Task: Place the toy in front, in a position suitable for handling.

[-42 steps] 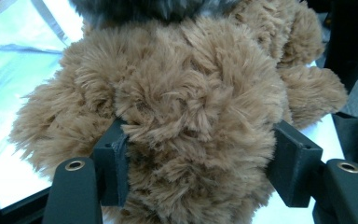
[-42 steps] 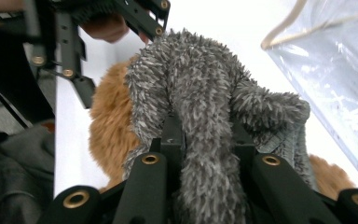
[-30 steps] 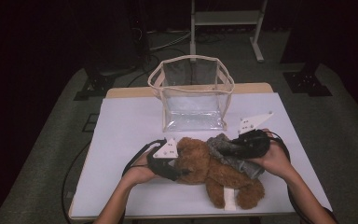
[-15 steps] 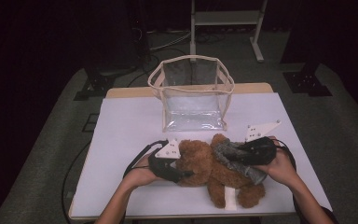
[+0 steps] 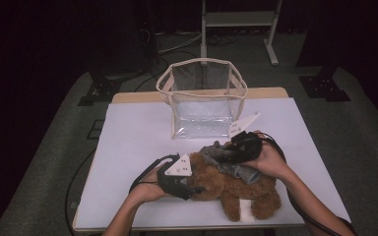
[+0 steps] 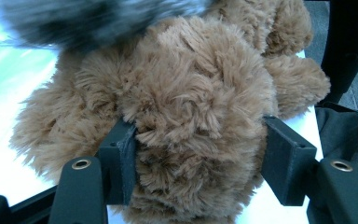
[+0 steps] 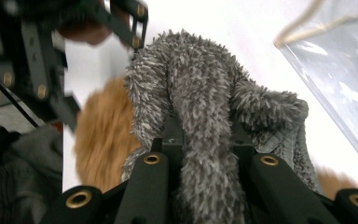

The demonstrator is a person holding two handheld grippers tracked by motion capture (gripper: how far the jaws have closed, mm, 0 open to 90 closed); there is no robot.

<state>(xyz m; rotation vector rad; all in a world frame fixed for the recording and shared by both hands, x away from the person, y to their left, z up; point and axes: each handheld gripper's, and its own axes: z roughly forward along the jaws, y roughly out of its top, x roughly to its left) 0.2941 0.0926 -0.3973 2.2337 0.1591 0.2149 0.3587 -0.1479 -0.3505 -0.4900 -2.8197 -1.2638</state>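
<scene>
The teddy bear (image 5: 226, 187) lies at six o'clock on the desk (image 5: 138, 147) — left tool (image 6: 196, 154) clamped on its head, right tool (image 7: 200, 135) pinching its grey garment (image 5: 226, 160) (half peeled off, I judge).

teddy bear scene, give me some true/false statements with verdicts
1. The left gripper has its jaws closed on the bear's head. True.
2. The right gripper pinches a strip of the grey fuzzy garment. True.
3. The bear is inside the clear bag. False: it lies on the white table in front of the bag.
4. The bag lies flat on its side. False: it stands upright, open at the top.
5. The grey garment lies over the bear's back. True in the high view.
</scene>
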